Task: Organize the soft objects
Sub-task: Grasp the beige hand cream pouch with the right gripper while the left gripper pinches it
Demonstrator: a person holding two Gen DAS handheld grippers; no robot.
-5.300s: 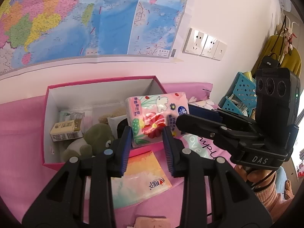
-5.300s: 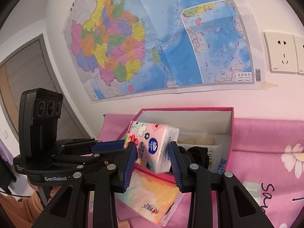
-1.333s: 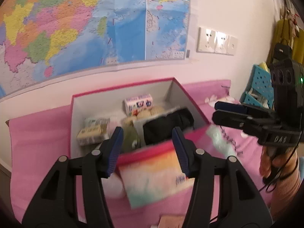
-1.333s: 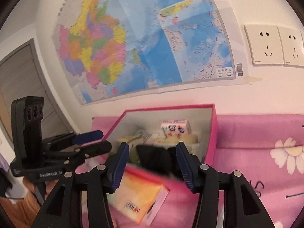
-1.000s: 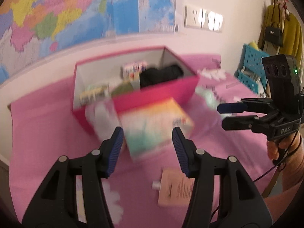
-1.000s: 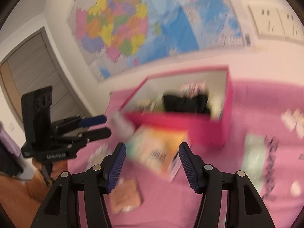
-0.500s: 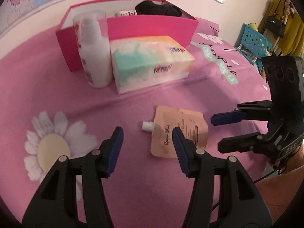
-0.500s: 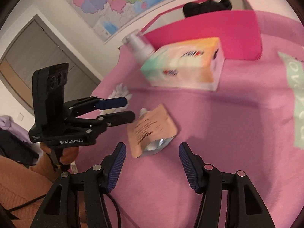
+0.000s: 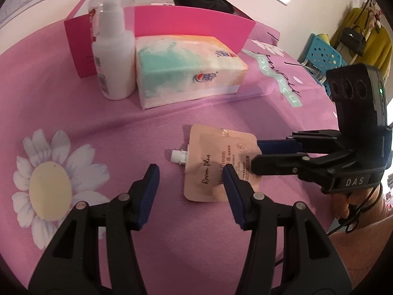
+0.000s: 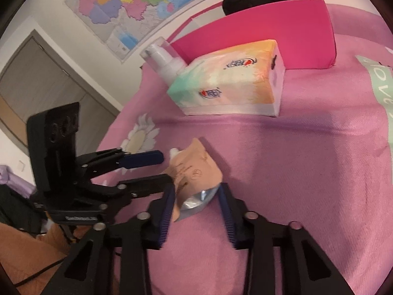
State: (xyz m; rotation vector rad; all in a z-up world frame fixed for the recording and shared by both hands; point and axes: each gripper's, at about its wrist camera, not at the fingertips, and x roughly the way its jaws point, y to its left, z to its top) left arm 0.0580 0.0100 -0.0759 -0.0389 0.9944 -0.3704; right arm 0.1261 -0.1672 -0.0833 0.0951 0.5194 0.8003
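Both grippers have dropped from the pink box (image 9: 157,28) down to the tablecloth (image 9: 98,127) – the tissue pack from a few seconds back is gone from between them and a new target is lined up. The right gripper (image 10: 196,198) is closing on the bottom edge of the peach pouch (image 9: 218,164), which lies flat on the cloth near the tissue box (image 9: 189,68) and lotion bottle (image 9: 114,56), though I can't tell if it's pinched yet. The left gripper (image 9: 189,184) hangs half open over the pouch's spout end, holding nothing – so the pouch looks like the next thing headed for the box.
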